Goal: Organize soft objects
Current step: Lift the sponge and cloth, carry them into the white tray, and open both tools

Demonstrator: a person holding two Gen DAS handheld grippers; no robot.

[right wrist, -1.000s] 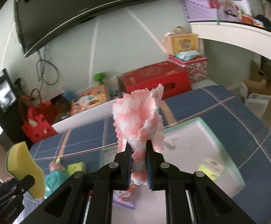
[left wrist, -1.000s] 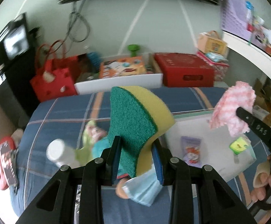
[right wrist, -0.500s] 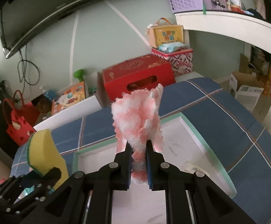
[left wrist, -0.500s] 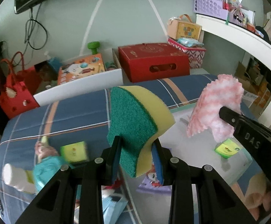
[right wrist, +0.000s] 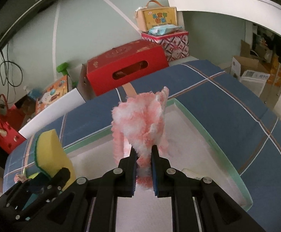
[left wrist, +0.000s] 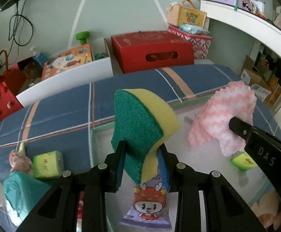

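My left gripper [left wrist: 141, 150] is shut on a yellow sponge with a green scouring side [left wrist: 140, 127], held above the near left part of the white tray [left wrist: 181, 110]. My right gripper [right wrist: 142, 150] is shut on a fluffy pink and white cloth [right wrist: 140, 125], held above the tray's middle [right wrist: 188, 119]. The sponge also shows in the right wrist view [right wrist: 51, 150], and the cloth in the left wrist view [left wrist: 223, 121]. In the tray lie a purple cartoon packet [left wrist: 150, 206] and a green packet [left wrist: 243, 161].
On the blue plaid bed [left wrist: 63, 116], left of the tray, lie a green-yellow packet [left wrist: 47, 164], a teal item [left wrist: 18, 193] and a pink item [left wrist: 17, 160]. A red box [left wrist: 152, 50] and a white bin [left wrist: 67, 77] stand behind the bed.
Both grippers have moved forward and to the right over the tray, each still holding its object. The left clutter has slid toward the left edge of the left wrist view.
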